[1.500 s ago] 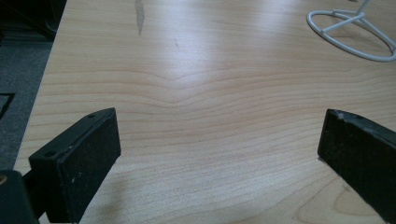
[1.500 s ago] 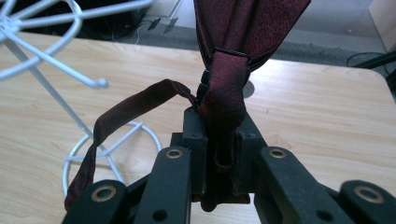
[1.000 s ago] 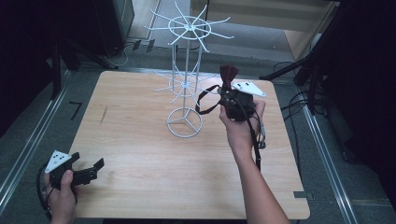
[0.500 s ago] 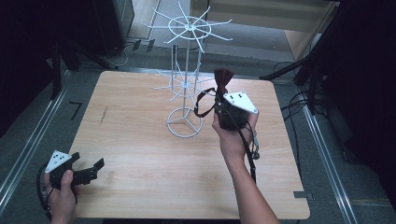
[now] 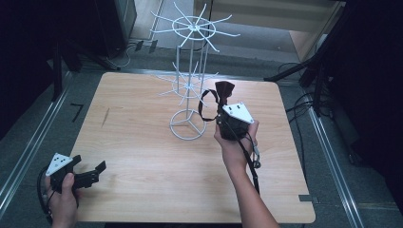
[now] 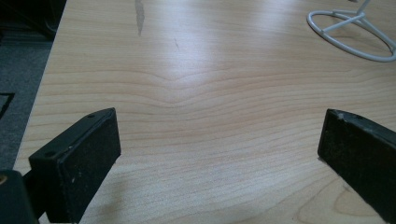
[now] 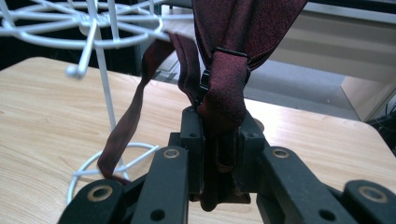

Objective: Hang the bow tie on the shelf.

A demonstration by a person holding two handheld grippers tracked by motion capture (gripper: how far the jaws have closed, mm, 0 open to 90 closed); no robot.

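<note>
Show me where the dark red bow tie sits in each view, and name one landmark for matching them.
High view: the bow tie is right of centre, pinched in the right gripper beside the white wire rack.
Left gripper view: not in it; that gripper's open fingers frame bare table.
Right gripper view: centre, rising from the clamped fingers, strap looping left.
Shared landmark: the rack's ring base.

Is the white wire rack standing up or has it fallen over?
Standing up. The white wire rack rises straight from its round base, which lies flat on the wooden table, with its spoked rings level above it.
</note>
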